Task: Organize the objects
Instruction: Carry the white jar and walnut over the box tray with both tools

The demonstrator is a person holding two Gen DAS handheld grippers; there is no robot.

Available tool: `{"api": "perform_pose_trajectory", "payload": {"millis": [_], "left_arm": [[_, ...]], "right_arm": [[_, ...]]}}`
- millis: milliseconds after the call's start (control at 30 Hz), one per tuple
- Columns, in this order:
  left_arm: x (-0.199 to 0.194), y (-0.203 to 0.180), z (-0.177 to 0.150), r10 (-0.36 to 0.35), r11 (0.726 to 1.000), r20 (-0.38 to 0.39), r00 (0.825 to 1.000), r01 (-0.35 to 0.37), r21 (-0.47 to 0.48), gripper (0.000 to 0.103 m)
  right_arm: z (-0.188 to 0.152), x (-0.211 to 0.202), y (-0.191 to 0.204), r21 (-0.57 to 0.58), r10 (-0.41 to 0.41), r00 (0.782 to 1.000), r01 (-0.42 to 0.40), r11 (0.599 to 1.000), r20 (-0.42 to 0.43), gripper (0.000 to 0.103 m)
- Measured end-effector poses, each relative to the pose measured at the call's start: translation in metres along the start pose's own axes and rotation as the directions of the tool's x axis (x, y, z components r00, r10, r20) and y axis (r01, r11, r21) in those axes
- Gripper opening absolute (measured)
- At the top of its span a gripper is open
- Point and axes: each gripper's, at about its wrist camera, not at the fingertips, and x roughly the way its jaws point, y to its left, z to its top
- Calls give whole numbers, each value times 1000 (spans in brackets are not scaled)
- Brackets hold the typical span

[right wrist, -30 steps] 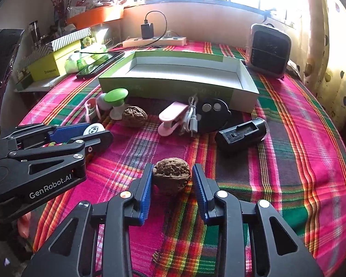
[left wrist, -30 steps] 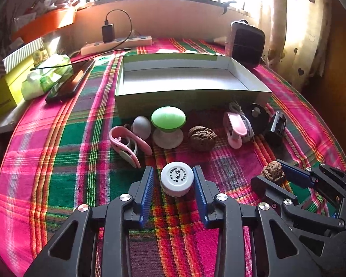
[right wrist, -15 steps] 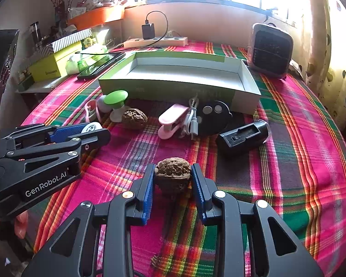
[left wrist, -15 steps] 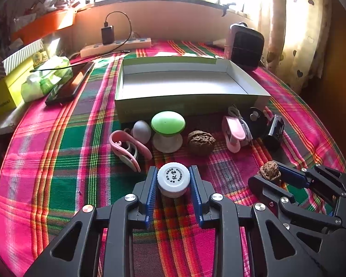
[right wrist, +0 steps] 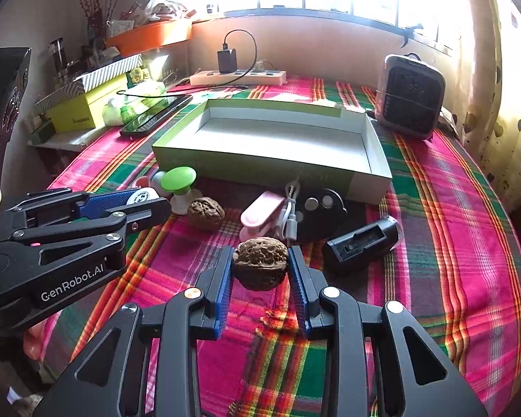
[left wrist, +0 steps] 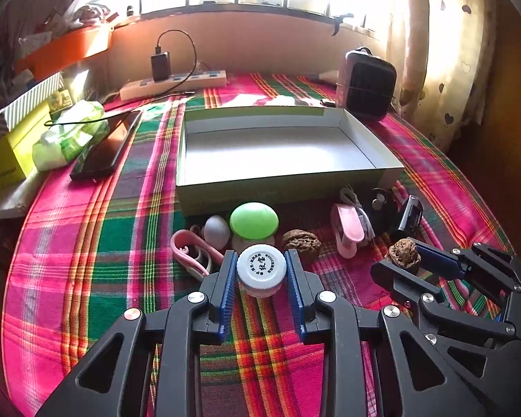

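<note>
My left gripper [left wrist: 261,271], jaws just closed in, clamps the white jar [left wrist: 260,270]; my right gripper [right wrist: 260,269] grips a walnut [right wrist: 260,264]. Ahead of both sit another walnut [right wrist: 205,213] and the empty box [right wrist: 260,168].

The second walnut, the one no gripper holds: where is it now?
The walnut lies on the cloth before the box, between the green mushroom toy on its left and the pink clip on its right.

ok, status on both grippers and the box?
Left gripper shut on white cap. Right gripper shut on walnut. Box empty; small items lined along its near wall.
</note>
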Motion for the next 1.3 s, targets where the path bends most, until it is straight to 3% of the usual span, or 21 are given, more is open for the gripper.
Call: {"api": "perform_pose_trajectory", "payload": {"millis": [633, 1300], "left_arm": [[28, 19, 67, -23, 1000, 5, 1000, 23, -8, 26], [89, 26, 121, -1, 1000, -42, 999, 2, 20, 26]], "right_arm": [[74, 29, -22, -2, 21, 1000, -21, 1000, 14, 32], [129, 102, -39, -8, 3, 997, -4, 1000, -74, 32]]}}
